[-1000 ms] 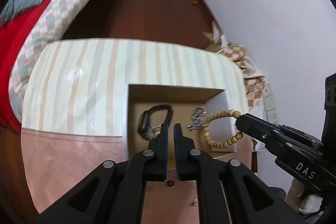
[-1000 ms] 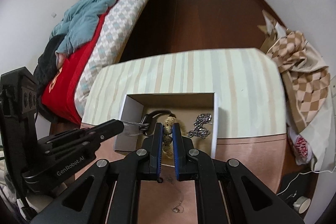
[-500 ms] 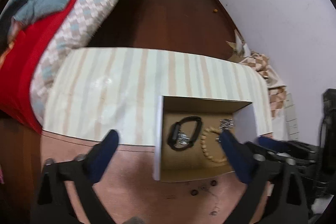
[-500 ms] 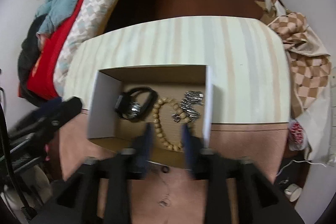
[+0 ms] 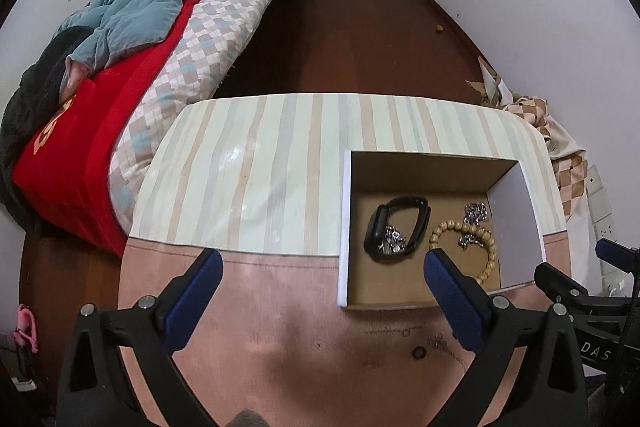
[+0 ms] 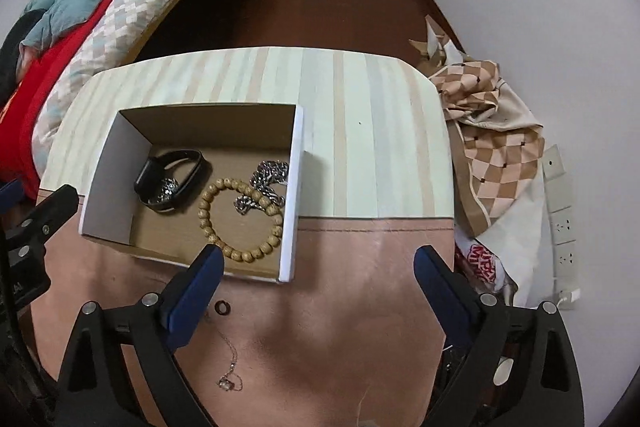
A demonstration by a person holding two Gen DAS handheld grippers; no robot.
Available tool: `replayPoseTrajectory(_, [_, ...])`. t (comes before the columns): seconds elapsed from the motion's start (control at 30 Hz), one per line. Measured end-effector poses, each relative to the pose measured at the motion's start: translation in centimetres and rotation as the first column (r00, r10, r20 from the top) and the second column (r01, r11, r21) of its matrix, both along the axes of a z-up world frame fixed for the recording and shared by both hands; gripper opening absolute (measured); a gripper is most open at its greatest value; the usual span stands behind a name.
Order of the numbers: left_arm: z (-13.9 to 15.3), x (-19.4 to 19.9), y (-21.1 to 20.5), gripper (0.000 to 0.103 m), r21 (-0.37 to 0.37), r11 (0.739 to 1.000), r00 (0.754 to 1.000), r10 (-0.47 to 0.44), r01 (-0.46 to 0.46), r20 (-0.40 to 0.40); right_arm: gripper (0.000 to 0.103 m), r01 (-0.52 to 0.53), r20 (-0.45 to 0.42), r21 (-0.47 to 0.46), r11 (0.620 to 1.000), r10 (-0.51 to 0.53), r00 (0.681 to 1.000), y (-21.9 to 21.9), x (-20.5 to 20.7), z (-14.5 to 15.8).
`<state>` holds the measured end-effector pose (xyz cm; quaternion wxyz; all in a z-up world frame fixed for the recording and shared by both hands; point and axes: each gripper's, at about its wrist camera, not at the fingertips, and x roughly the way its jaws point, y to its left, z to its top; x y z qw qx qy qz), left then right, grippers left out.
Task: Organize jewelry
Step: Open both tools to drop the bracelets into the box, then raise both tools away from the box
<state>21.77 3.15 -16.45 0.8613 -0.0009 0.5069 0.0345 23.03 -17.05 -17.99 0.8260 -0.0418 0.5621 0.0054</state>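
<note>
While both grippers, left (image 5: 322,263) and right (image 6: 318,259), gape empty, the wooden bead bracelet (image 6: 240,215) lies in the cardboard box (image 6: 292,187) just beyond the right gripper's left finger.

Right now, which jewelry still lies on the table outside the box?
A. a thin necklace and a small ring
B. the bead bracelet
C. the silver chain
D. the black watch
A: the thin necklace and small ring lie on the table in front of the box; the other pieces are inside it.
</note>
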Motion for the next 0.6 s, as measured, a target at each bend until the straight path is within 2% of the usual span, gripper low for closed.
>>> replayPoseTrajectory(0.27, [1.9, -1.9, -0.6, 0.103, 0.033, 0.999, 1.000, 0.004, -0.005, 0.029, 0.099, 0.041, 0.089, -0.007, 0.999, -0.040, 0.995, -0.3, -2.0, 2.7])
replayPoseTrajectory(0.6, [6.8, -5.6, -0.9, 0.103, 0.026, 0.999, 0.989, 0.033, -0.037, 0.146, 0.099, 0.063, 0.236, -0.006, 0.998, -0.060, 0.970, -0.3, -6.1, 8.5])
